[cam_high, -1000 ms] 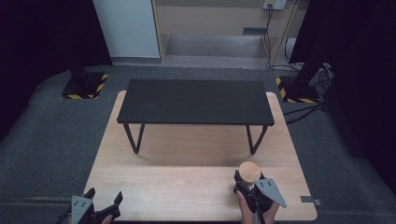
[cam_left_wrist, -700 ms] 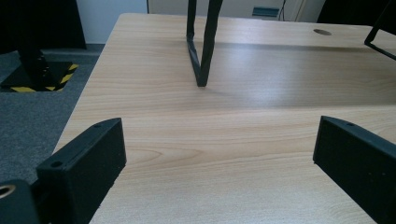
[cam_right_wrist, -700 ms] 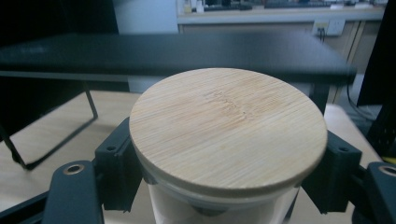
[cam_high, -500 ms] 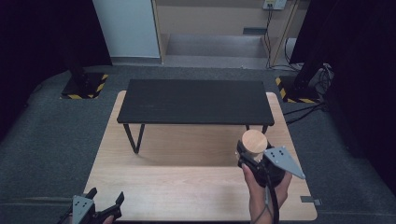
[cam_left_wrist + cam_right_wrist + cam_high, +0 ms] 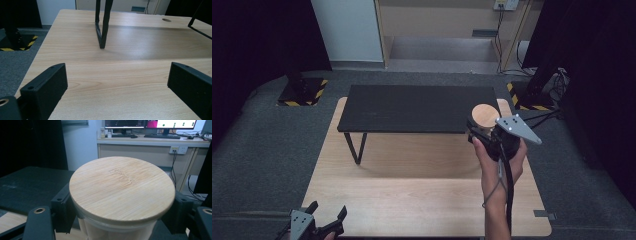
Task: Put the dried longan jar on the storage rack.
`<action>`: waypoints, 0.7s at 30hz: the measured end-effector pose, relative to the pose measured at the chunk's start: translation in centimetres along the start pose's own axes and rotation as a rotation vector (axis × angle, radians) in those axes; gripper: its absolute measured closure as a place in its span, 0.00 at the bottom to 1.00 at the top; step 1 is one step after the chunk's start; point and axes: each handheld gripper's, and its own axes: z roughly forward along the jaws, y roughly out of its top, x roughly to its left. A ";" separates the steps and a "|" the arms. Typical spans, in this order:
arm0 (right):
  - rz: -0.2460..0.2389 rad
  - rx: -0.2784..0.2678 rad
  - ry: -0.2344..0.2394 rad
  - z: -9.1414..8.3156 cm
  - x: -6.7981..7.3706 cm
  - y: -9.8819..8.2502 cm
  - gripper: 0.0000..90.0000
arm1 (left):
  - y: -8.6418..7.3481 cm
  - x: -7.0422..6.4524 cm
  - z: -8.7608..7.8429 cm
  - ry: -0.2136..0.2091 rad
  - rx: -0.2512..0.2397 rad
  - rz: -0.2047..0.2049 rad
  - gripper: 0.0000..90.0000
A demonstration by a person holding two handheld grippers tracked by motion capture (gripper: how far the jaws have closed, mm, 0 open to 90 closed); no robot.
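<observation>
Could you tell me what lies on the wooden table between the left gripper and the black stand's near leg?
Nothing: in the left gripper view, bare wooden table runs from the open left gripper to the black stand's leg.

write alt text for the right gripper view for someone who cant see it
A clear jar with a round bamboo lid sits close up between the right gripper's two black jaws, which press on it just under the lid. Behind it lie a black raised shelf and a desk with monitors.
</observation>
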 end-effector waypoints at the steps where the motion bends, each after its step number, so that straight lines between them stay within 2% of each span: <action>1: 0.000 0.001 0.000 0.4 -0.2 0.1 0.29 | 0.0 0.0 0.0 0.000 0.001 0.000 0.02; 7: 0.005 0.031 -0.027 3.4 -0.9 0.9 0.29 | 0.0 0.1 0.2 0.004 0.004 -0.003 0.02; 13: -0.004 0.077 -0.049 6.6 -1.6 0.9 0.29 | 0.0 0.1 0.5 0.004 0.011 -0.004 0.02; 17: 0.000 0.103 -0.049 7.8 -1.9 0.9 0.29 | 0.1 0.2 0.9 0.002 0.019 -0.003 0.02; 21: -0.010 0.105 -0.050 8.4 -2.0 0.8 0.29 | 0.1 0.1 1.2 0.002 0.020 -0.003 0.02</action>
